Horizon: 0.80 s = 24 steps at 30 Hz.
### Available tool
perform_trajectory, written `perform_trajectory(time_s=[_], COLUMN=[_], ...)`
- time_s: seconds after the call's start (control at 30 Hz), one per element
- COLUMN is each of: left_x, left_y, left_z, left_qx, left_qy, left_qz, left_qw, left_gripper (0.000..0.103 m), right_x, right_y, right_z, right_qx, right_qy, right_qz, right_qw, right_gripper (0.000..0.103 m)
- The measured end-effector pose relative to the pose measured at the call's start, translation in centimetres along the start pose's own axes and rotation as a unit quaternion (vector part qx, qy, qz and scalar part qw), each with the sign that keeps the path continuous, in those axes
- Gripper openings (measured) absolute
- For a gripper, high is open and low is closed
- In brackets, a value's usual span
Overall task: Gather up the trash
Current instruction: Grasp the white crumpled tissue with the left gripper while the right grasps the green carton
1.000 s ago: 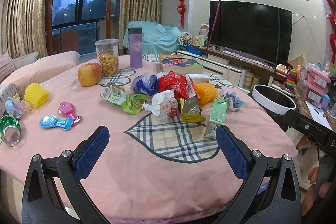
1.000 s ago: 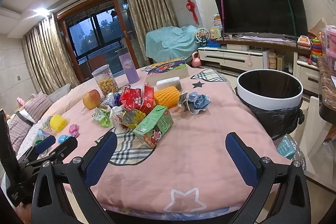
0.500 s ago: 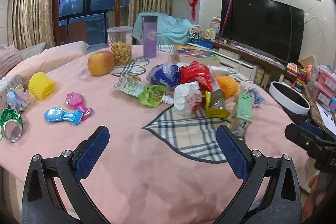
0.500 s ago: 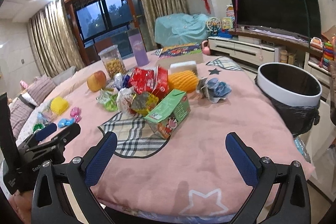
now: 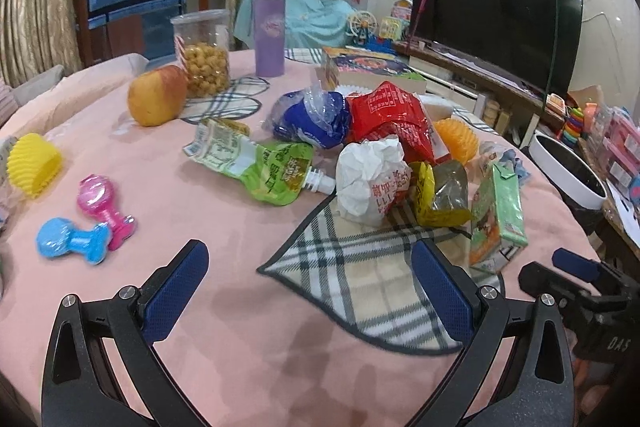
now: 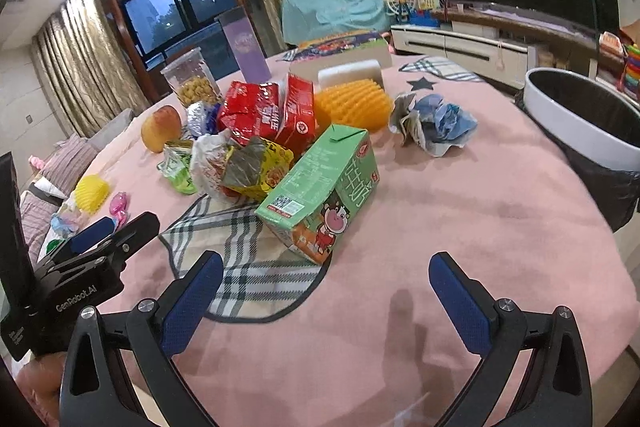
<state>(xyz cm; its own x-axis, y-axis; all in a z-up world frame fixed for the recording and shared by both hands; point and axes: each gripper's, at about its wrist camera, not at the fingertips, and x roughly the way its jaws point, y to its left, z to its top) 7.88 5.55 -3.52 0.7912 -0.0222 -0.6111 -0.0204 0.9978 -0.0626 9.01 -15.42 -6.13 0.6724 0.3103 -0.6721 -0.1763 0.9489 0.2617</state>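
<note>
green carton [image 6: 320, 195] is lying just ahead of the wide-open right claw [image 6: 326, 293], ready for grabbing; left claw [image 5: 308, 285] is waiting open too.

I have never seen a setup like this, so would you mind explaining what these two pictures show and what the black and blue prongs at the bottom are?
There is no robot: a person holds a two-fingered claw in each hand, and each claw carries a wide-angle camera looking along its fingers. One picture comes from the left claw, the other from the right claw. Both are open and hold nothing. On the pink tablecloth lies a heap of trash: a green carton, red wrappers, a yellow wrapper, a green pouch and crumpled paper. An apple, a snack jar and small toys sit further off. The white-rimmed bin stands beside the table.
</note>
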Motion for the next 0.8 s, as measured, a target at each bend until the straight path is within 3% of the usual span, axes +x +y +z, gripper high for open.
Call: perform_trajectory(time_s=[0.23, 0.3, 0.37, 0.4, 0.5, 0.53, 0.57, 0.6, 0.63, 0.8], left_x=[3.0, 3.6, 4.4, 4.7, 5.7, 5.9, 6.1, 6.1, 5.9, 4.5], left_y=[-1.0, -1.4, -1.7, -1.9, -2.2, -2.3, -2.6, -2.8, -3.0, -2.6], left_z=[1.7, 2.0, 2.3, 2.4, 2.7, 2.8, 2.8, 2.7, 2.6, 1.7], left_qx=[0.015, 0.020, 0.024, 0.025, 0.022, 0.022, 0.025, 0.030, 0.036, 0.018], left_qy=[0.020, 0.027, 0.036, 0.040, 0.053, 0.055, 0.057, 0.059, 0.055, 0.051], left_qz=[-0.008, -0.012, -0.018, -0.022, -0.041, -0.049, -0.054, -0.056, -0.053, -0.067], left_qw=[0.9996, 0.9994, 0.9989, 0.9987, 0.9975, 0.9971, 0.9966, 0.9963, 0.9964, 0.9963], left_gripper=[0.103, 0.099, 0.088, 0.084, 0.059, 0.046, 0.032, 0.031, 0.031, 0.027], right_x=[2.2, 2.8, 3.4, 3.6, 4.1, 4.1, 4.1, 4.1, 4.2, 3.0], right_y=[0.1, 0.1, -0.1, -0.3, -0.8, -1.0, -1.1, -1.4, -1.5, -2.3], right_z=[0.9, 1.2, 1.5, 1.6, 2.2, 2.3, 2.5, 2.7, 2.7, 2.6], right_qx=[0.009, 0.010, 0.014, 0.018, 0.027, 0.028, 0.029, 0.031, 0.034, 0.037], right_qy=[0.012, 0.017, 0.022, 0.025, 0.028, 0.027, 0.027, 0.030, 0.034, 0.024], right_qz=[-0.006, -0.010, -0.013, -0.014, -0.015, -0.015, -0.014, -0.011, -0.007, 0.006], right_qw=[1.000, 1.000, 1.000, 0.999, 0.999, 0.999, 0.999, 0.999, 0.999, 0.999], right_gripper=[0.102, 0.100, 0.097, 0.092, 0.080, 0.076, 0.064, 0.049, 0.044, 0.032])
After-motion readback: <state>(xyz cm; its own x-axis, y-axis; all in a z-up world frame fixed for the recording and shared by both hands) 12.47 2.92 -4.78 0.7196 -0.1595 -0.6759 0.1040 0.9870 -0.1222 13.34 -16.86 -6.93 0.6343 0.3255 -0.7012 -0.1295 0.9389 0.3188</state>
